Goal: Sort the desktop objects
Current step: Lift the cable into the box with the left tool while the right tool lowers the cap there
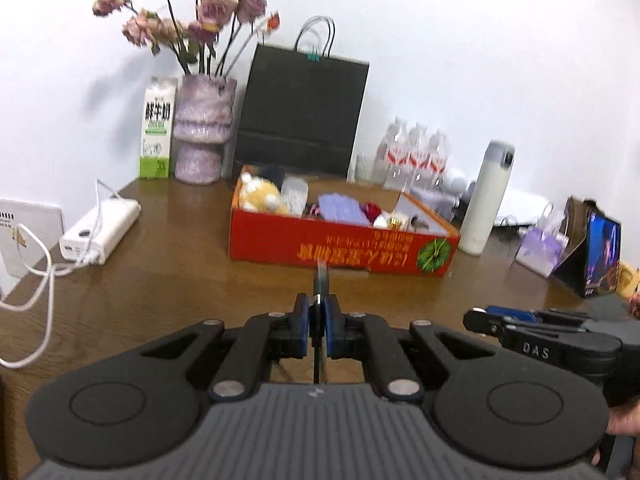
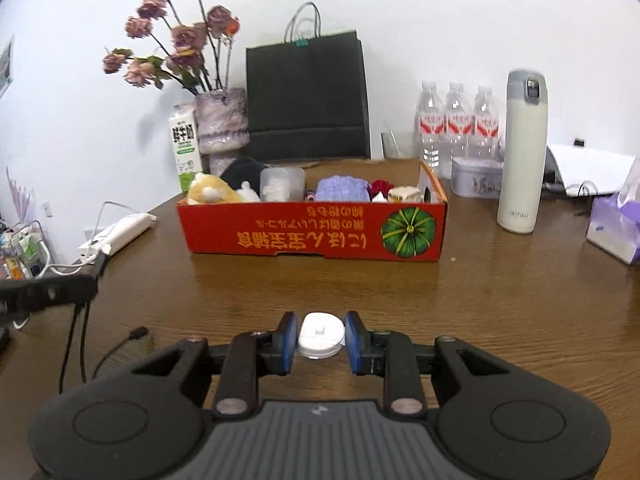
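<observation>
My left gripper (image 1: 318, 320) is shut on the plug end of a thin black cable (image 1: 320, 284), held above the wooden table in front of the red cardboard box (image 1: 340, 242). The cable hangs down from it in the right wrist view (image 2: 76, 344), its loose end lying on the table. My right gripper (image 2: 321, 338) is shut on a round white case (image 2: 321, 334), close above the table, in front of the red box (image 2: 312, 236). The box holds a plush toy, a clear cup, a purple pouch and other small items.
A white power bank (image 1: 100, 232) with a white cable lies at the left. A milk carton (image 1: 156, 134), a flower vase (image 1: 202, 132), a black paper bag (image 1: 302, 114), water bottles (image 2: 456, 120), a white flask (image 2: 522, 152), a tin (image 2: 476, 178) and a tissue pack (image 2: 616, 224) stand behind and right.
</observation>
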`<state>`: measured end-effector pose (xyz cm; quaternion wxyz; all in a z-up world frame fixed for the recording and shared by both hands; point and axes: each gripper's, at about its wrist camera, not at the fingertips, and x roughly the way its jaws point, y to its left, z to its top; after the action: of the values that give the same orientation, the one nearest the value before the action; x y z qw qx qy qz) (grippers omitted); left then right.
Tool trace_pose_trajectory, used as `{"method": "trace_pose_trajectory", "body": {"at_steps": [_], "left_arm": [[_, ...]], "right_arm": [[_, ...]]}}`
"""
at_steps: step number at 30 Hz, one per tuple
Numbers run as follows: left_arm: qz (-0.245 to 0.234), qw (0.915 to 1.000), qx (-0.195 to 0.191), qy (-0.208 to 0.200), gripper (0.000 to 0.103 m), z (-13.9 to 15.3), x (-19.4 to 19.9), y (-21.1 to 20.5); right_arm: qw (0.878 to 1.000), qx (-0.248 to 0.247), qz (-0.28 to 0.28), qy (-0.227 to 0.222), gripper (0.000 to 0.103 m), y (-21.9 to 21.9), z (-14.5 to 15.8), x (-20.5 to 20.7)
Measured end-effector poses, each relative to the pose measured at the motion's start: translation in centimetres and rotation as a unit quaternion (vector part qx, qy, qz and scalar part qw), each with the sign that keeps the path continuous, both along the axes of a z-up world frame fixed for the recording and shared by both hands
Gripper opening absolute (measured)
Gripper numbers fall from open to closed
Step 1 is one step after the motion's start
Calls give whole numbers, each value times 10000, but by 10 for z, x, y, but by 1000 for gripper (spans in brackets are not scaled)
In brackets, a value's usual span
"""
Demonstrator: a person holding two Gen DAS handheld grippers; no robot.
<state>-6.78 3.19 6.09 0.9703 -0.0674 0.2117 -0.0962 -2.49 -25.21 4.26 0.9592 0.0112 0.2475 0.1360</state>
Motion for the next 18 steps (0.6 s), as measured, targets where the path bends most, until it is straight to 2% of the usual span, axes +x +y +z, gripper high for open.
{"method": "trace_pose_trajectory", "body": {"at_steps": [6,11,13,16,18], "left_arm": [[-3,9995,34,-328,7,20,6,1],[-166,9986,-250,-430,7,43,20,12],[-353,9973,-238,-600,7,67,33,12],[-762,9925,-314,-901,6,114,60,7],[-944,9893,-170,-1097,6,146,87,-5]], "right_arm": [[9997,124,43,-226,25,-4,16,-4],[9994,274,15,-229,25,-11,23,6],[9992,284,15,-285,25,-12,30,14],[9975,403,11,-577,25,-17,59,34],[9959,410,24,-809,25,-19,80,52]]}}
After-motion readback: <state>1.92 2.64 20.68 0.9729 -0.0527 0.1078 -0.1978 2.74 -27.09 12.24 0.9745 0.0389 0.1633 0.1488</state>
